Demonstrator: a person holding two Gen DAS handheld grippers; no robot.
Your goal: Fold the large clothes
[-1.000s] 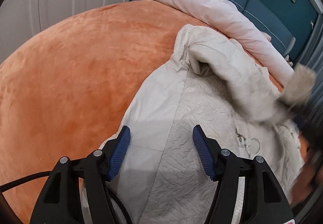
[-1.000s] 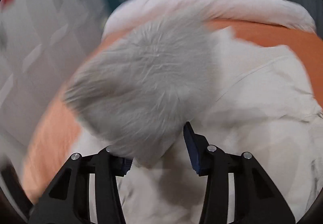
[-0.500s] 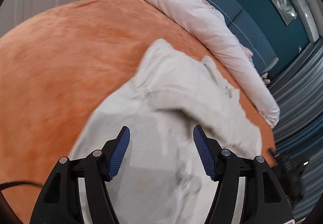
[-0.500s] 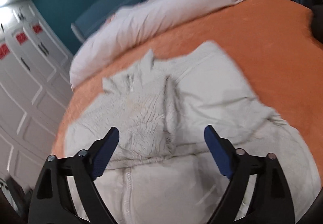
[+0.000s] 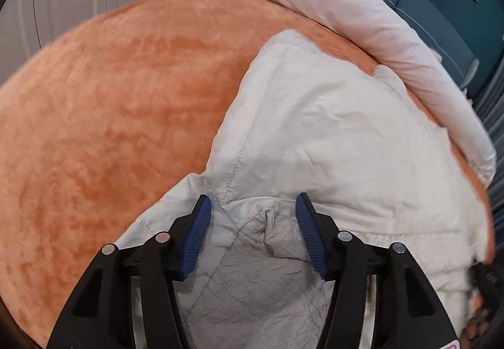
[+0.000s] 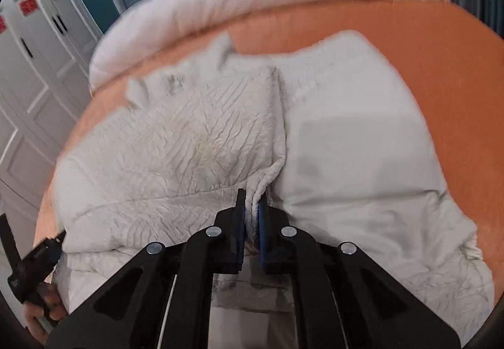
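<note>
Cream padded coat (image 6: 346,134) lies spread on the orange bedspread (image 5: 110,116); right gripper (image 6: 251,207) clenched on a gathered fold at mid-coat; left gripper (image 5: 252,223) closing over a puckered seam, fabric between jaws, not yet pinched. Grasp step; next likely needs both grips firm, then a lift-over.

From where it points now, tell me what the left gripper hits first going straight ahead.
Most likely the cream coat: the left gripper, its jaws closing with nothing pressed yet, points down at a puckered seam of it. Depth is hard to judge.
</note>
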